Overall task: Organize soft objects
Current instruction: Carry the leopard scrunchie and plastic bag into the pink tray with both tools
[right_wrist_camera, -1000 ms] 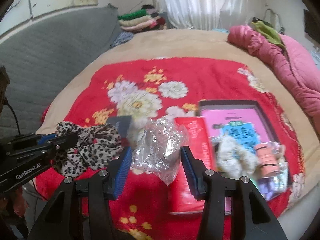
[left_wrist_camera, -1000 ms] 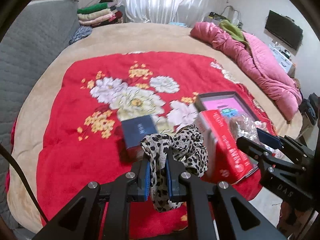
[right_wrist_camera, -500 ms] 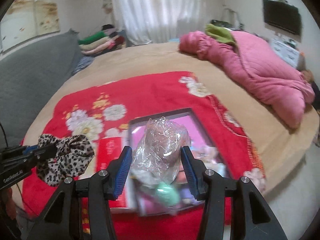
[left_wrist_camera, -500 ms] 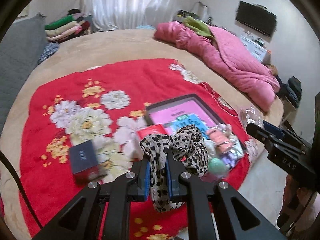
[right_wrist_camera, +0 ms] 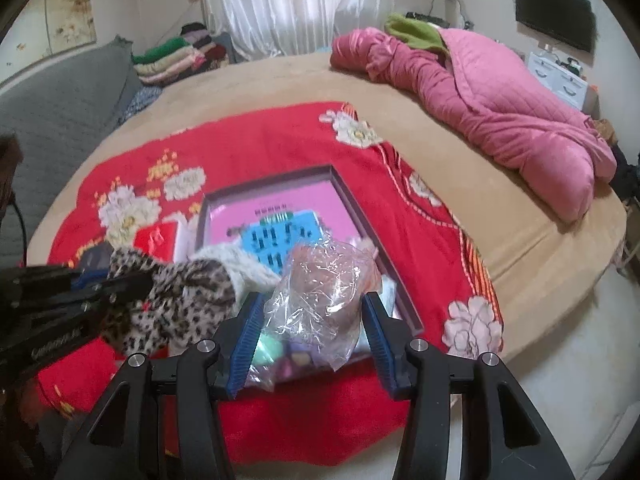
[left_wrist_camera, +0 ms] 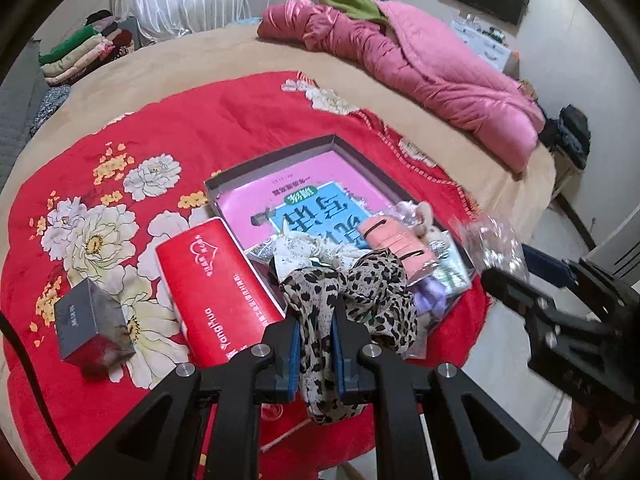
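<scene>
My left gripper point(left_wrist_camera: 316, 320) is shut on a leopard-print scrunchie point(left_wrist_camera: 372, 288), which bunches above the blue pads and hangs below them. It hovers over the near end of a grey tray point(left_wrist_camera: 272, 160) lined with a pink and blue book. My right gripper point(right_wrist_camera: 312, 304) is shut on a crumpled clear plastic bag point(right_wrist_camera: 320, 280) with something brownish inside, also over the tray's point(right_wrist_camera: 348, 192) near end. The scrunchie point(right_wrist_camera: 180, 300) shows at the left of the right wrist view. Several soft items lie in the tray: a pink band point(left_wrist_camera: 392, 236), a cream fluffy piece point(left_wrist_camera: 424, 216) and a purple one point(left_wrist_camera: 430, 300).
A red packet point(left_wrist_camera: 216, 284) lies against the tray's left side, and a dark box point(left_wrist_camera: 88, 324) sits further left on the red flowered blanket point(left_wrist_camera: 240, 112). A pink quilt point(left_wrist_camera: 420, 68) lies at the back right. Folded clothes point(left_wrist_camera: 80, 52) are stacked far left. The bed edge and floor are close on the right.
Both grippers have moved to the right, from over the dark box and red packet to over the tray's near end. Their grips on scrunchie and bag are unchanged.
</scene>
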